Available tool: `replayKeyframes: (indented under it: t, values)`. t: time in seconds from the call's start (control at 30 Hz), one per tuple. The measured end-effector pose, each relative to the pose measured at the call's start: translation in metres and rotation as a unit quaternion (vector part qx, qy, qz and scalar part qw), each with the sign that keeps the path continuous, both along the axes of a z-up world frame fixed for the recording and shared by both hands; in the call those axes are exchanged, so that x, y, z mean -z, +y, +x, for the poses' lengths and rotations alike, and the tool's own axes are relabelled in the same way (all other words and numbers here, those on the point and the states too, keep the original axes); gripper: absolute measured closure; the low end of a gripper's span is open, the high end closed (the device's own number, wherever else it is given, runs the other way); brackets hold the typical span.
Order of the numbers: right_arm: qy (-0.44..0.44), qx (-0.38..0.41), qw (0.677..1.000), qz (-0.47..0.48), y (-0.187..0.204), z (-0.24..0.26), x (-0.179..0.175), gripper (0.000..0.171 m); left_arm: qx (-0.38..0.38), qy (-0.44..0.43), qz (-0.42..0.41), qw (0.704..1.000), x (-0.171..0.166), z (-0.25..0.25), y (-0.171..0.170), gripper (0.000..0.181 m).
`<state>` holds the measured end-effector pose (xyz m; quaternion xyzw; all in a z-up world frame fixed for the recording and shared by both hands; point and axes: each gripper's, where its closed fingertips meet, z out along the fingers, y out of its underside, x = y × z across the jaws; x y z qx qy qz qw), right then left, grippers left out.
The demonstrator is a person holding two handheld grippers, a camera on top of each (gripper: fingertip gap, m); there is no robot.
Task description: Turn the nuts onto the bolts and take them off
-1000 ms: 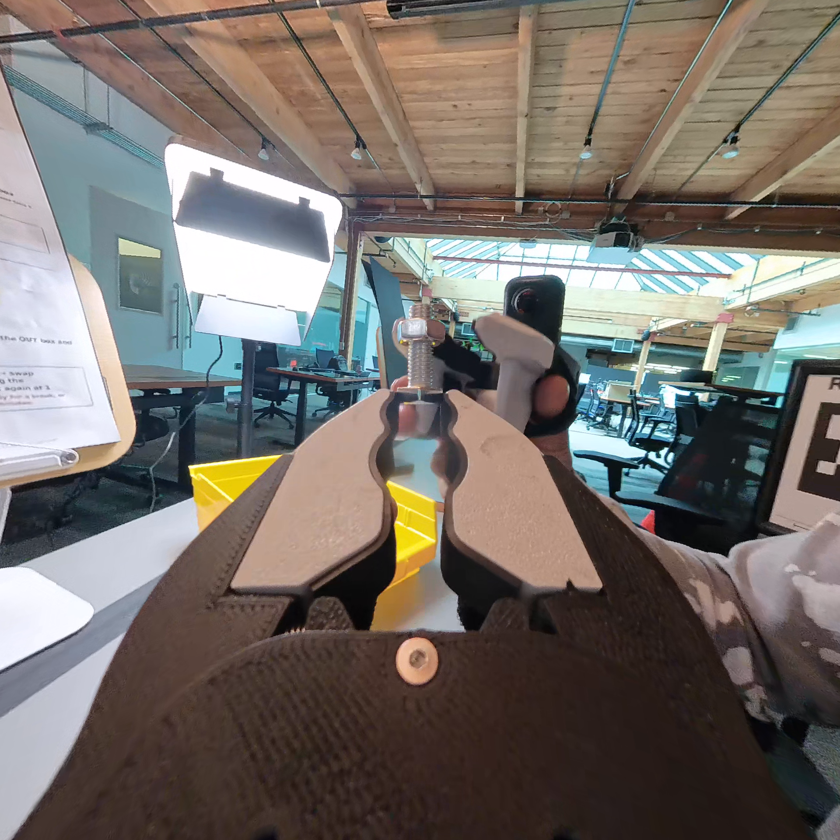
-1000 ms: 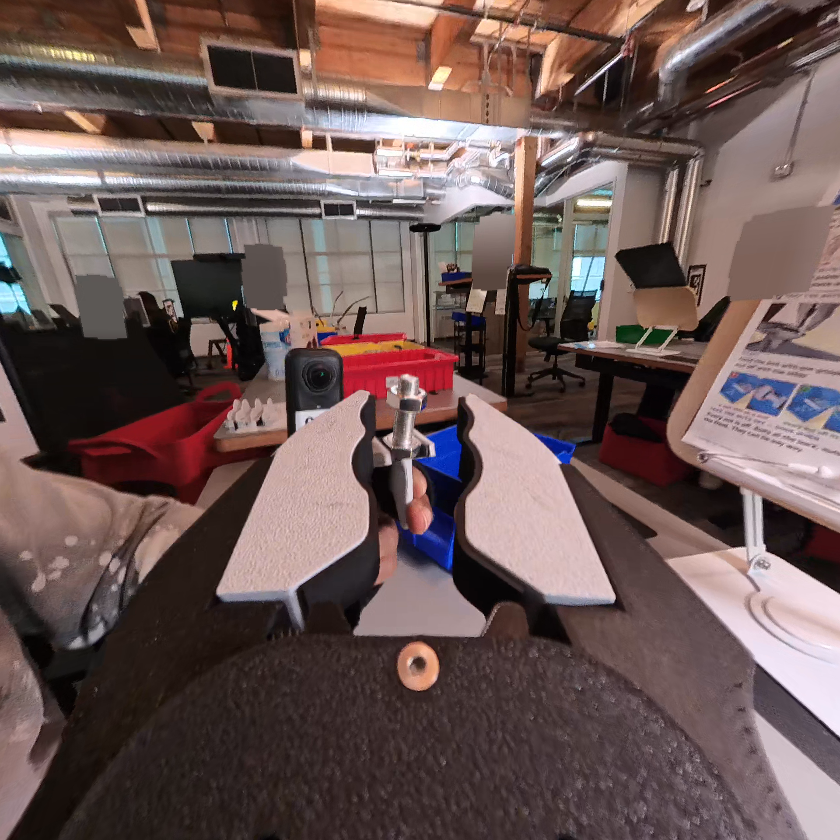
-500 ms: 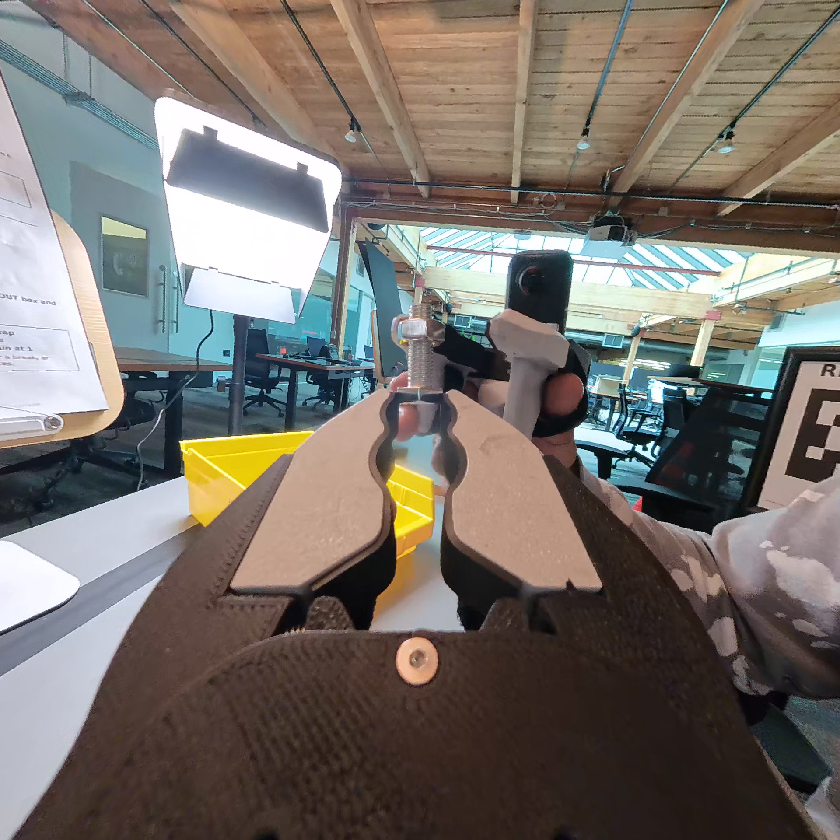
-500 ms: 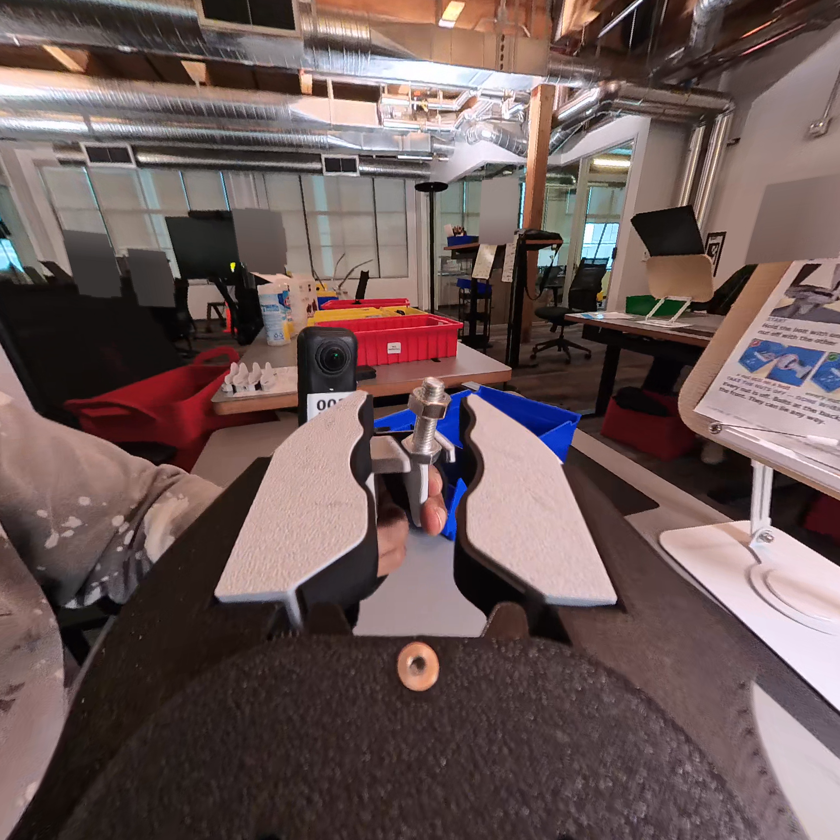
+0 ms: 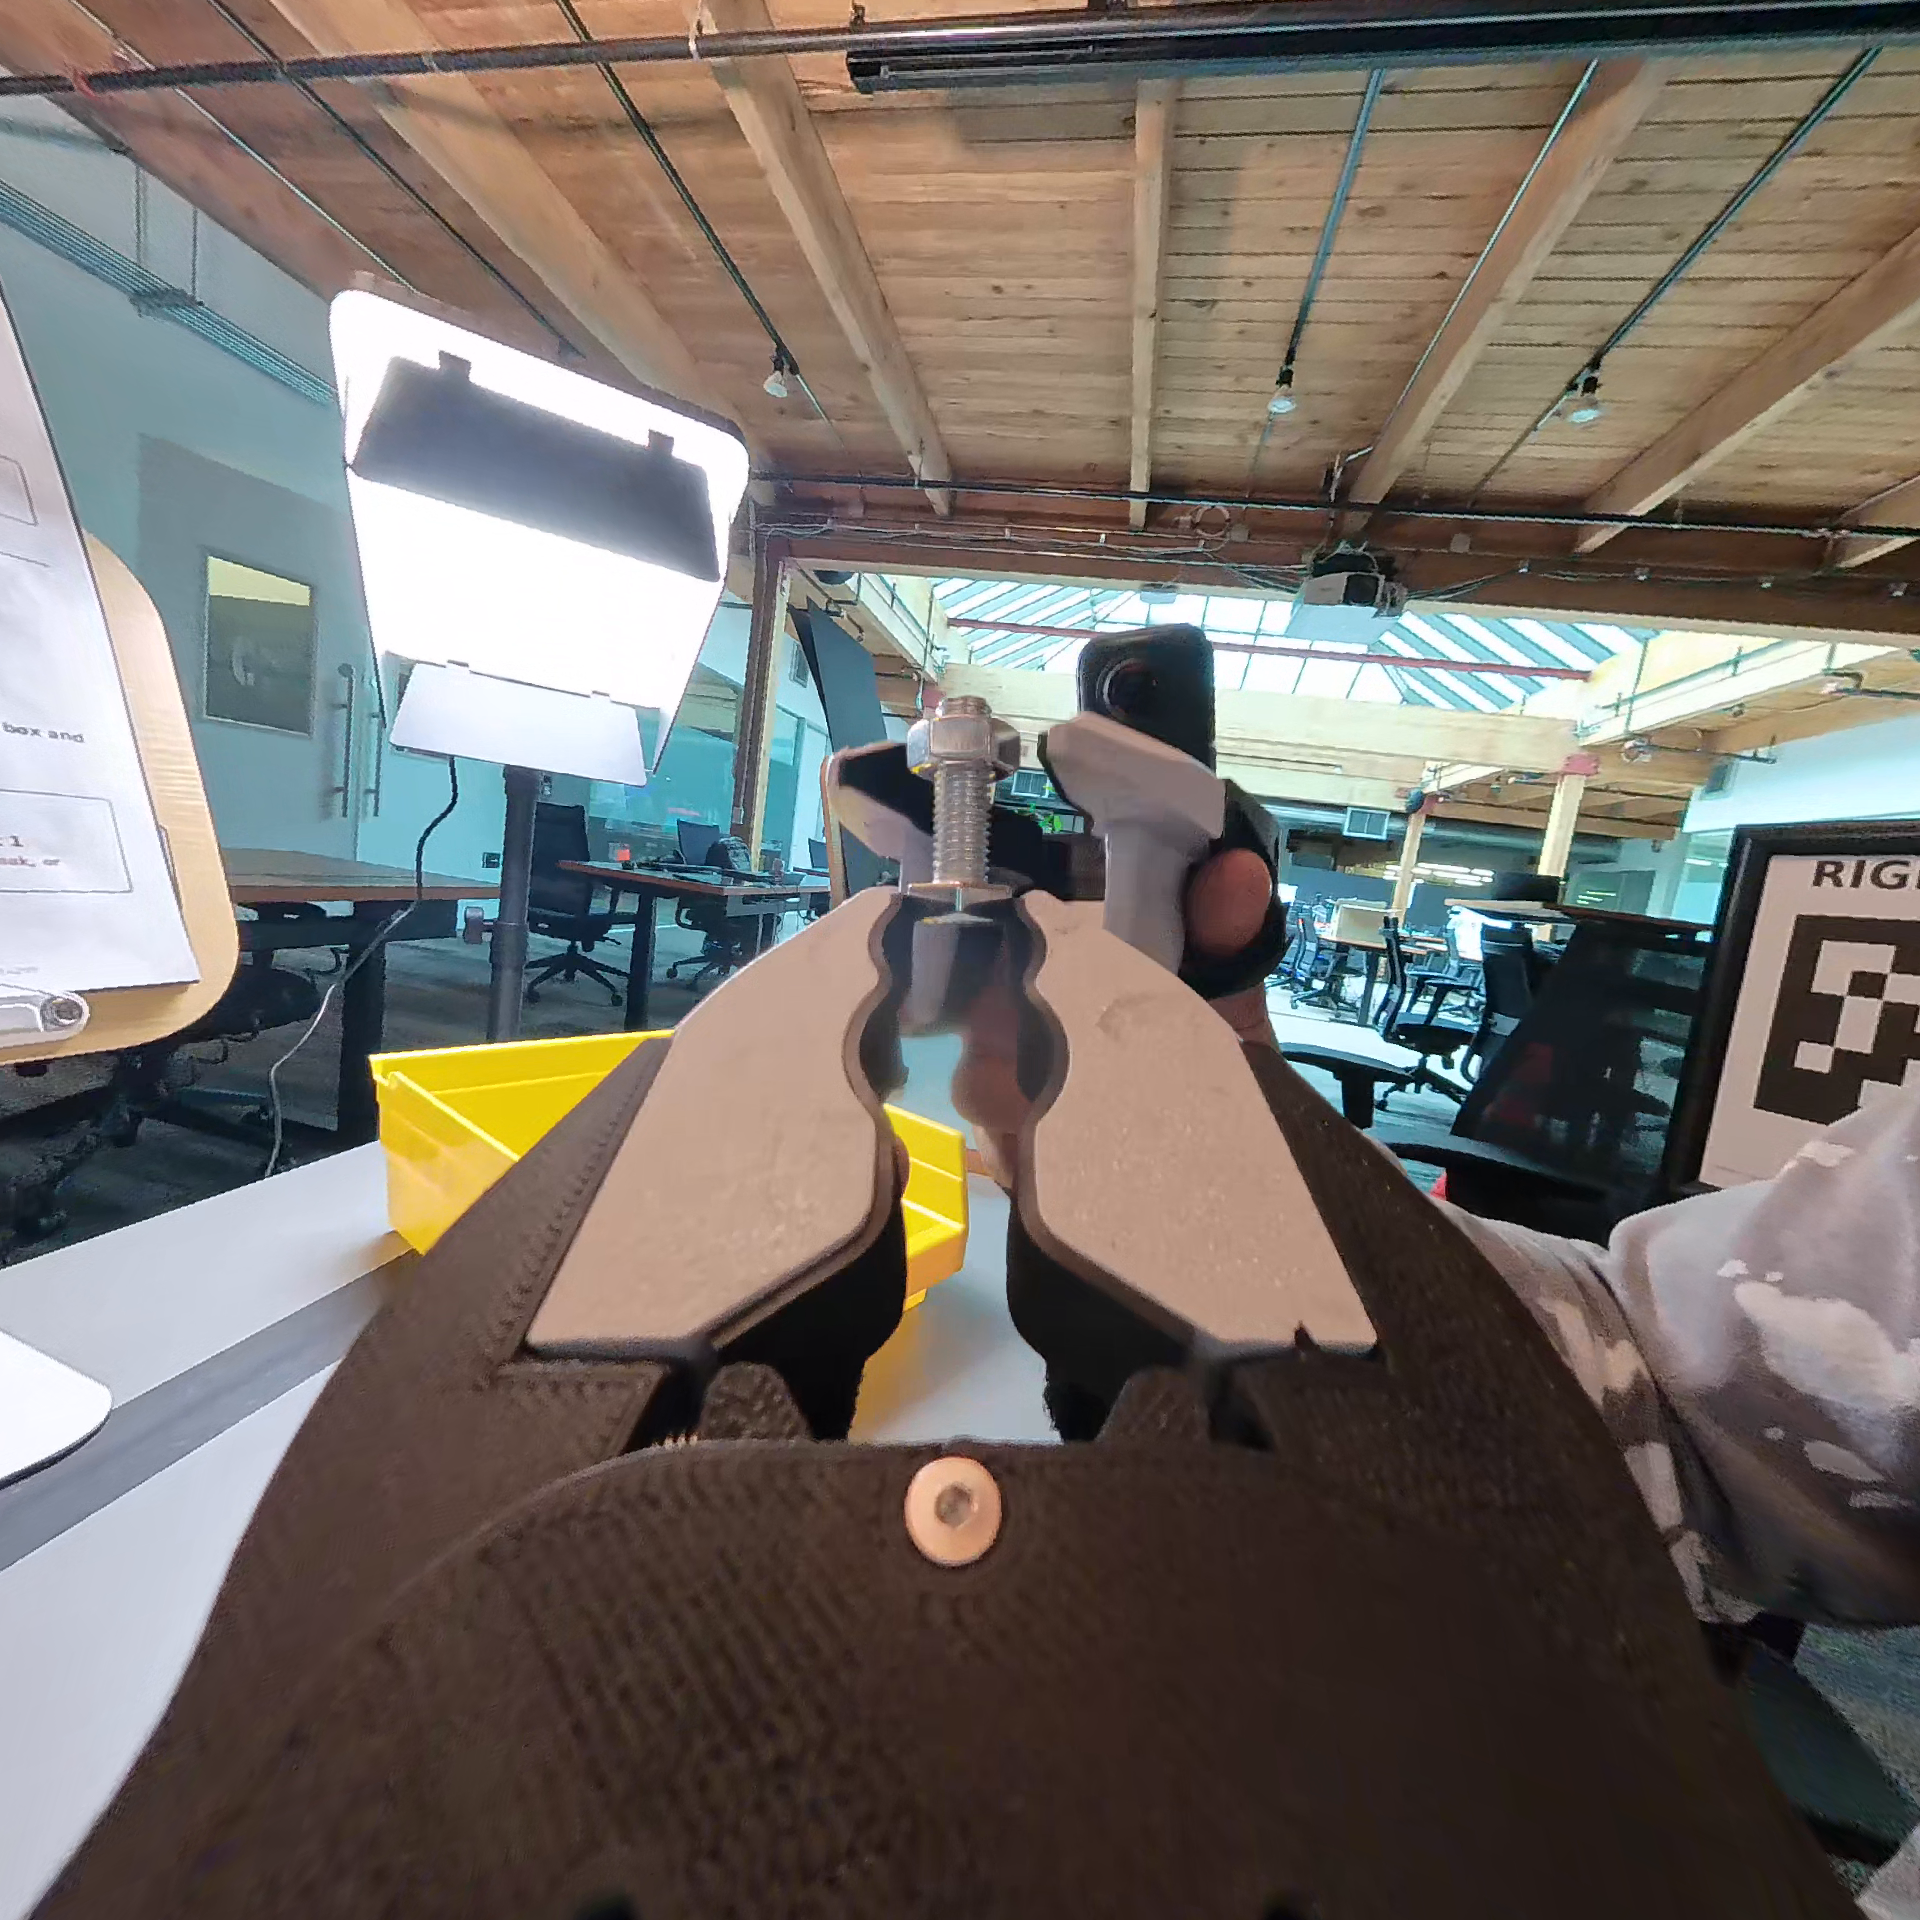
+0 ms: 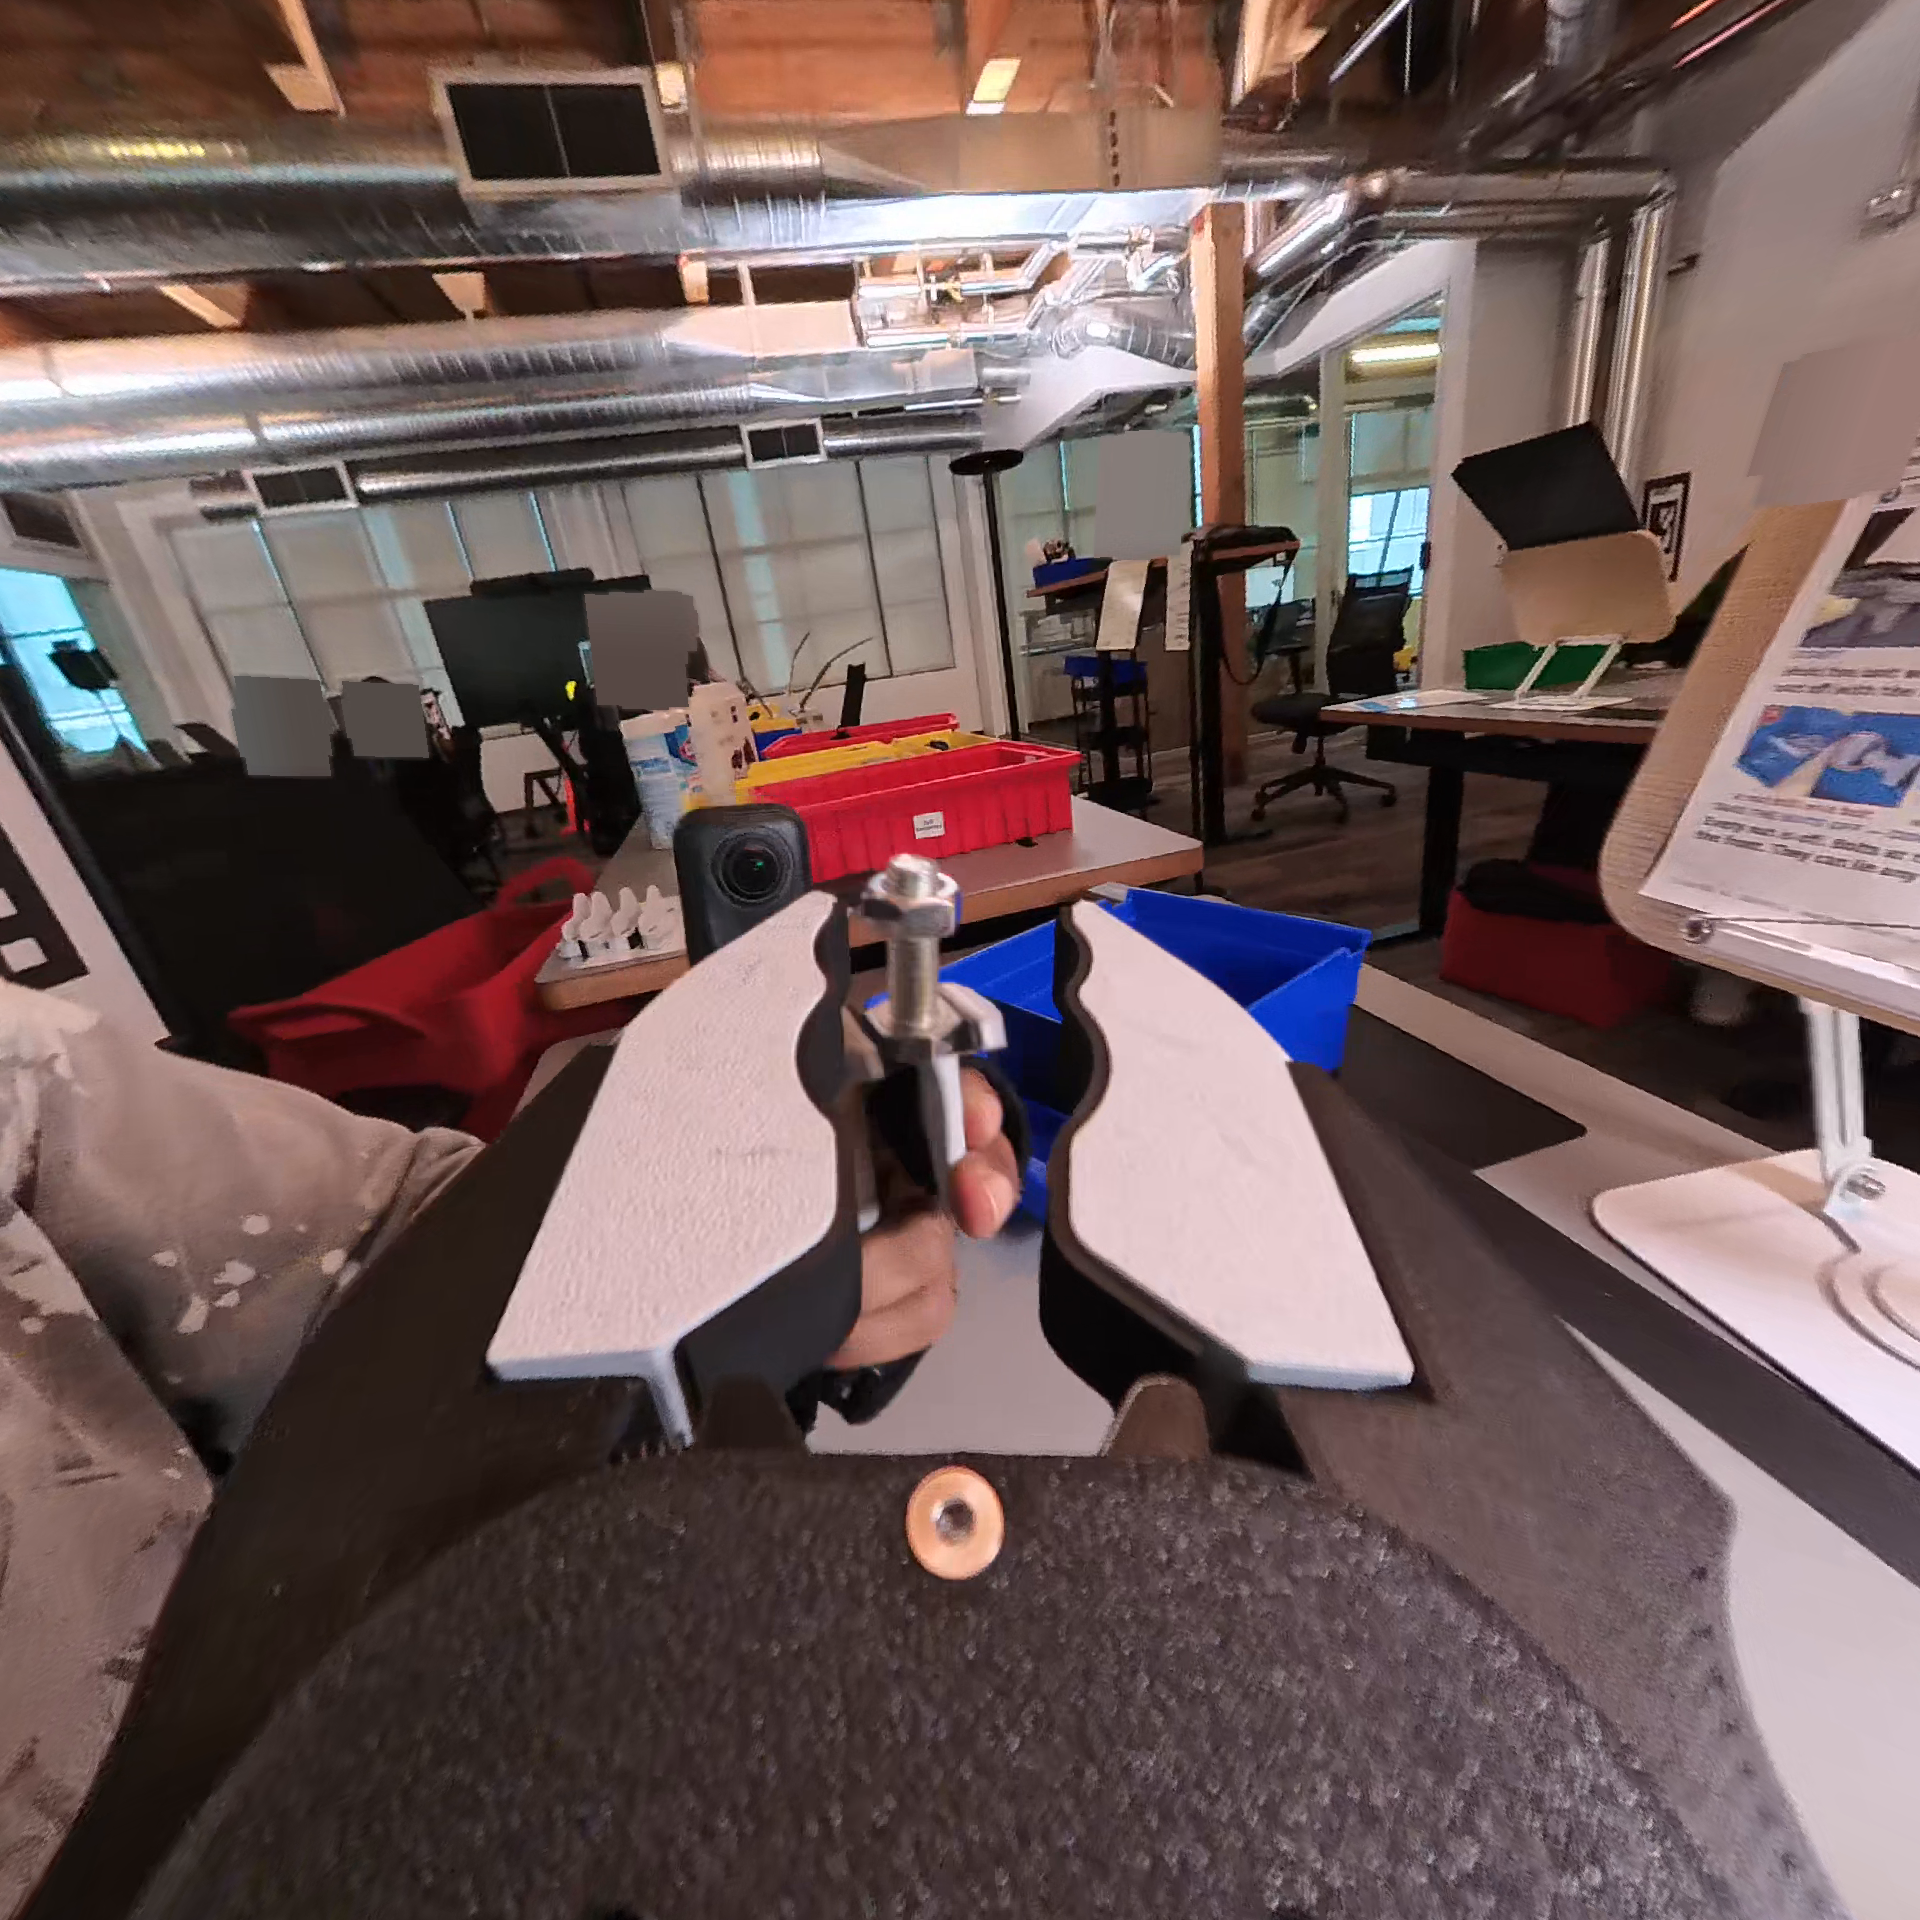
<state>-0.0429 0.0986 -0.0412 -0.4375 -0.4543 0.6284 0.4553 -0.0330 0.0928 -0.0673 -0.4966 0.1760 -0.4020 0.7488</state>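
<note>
A steel bolt stands upright with a hex nut near the top of its thread. My left gripper is shut on the bolt's head and holds it up above the table. The right gripper shows beyond it, with one finger on each side of the nut. In the right wrist view my right gripper is open; the nut and bolt stand between its fingertips, nearer the left one. The left gripper grips the bolt head below.
A yellow bin sits on the grey table behind my left gripper. A blue bin sits behind my right gripper. A clipboard stand with paper is at the right and a framed marker board is beside the sleeve. The grippers are tip to tip, or close to it.
My right gripper has moved in from beside the bolt, so its open fingers now flank the nut. My left gripper keeps its hold on the bolt head.
</note>
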Motion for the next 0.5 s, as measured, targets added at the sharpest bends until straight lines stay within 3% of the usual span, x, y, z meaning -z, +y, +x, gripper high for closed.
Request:
replayKeyframes:
  t: [0.1,0.13,0.23,0.4,0.47,0.5]
  values:
    - [0.002,0.007,1.000,-0.019,0.007,0.003,-0.001,0.138,0.005,-0.012,0.011,1.000,-0.002,-0.002,-0.004,0.163]
    - [0.002,0.029,0.999,-0.030,0.018,0.006,-0.001,0.150,0.010,-0.017,0.016,1.000,-0.005,-0.003,-0.006,0.163]
    - [0.006,0.047,0.999,-0.020,0.028,0.014,-0.002,0.143,-0.010,-0.009,0.015,1.000,-0.006,-0.007,-0.004,0.163]
    - [0.005,0.036,0.999,0.021,-0.003,0.001,-0.006,0.136,-0.025,0.002,0.008,1.000,0.000,-0.004,0.000,0.164]
    - [0.003,0.056,0.998,0.018,0.006,0.001,-0.004,0.138,-0.034,0.009,0.008,0.999,0.000,-0.003,0.000,0.163]
    - [0.001,0.073,0.997,0.008,0.016,0.004,-0.003,0.151,-0.027,0.008,0.020,0.999,-0.003,-0.003,-0.004,0.163]
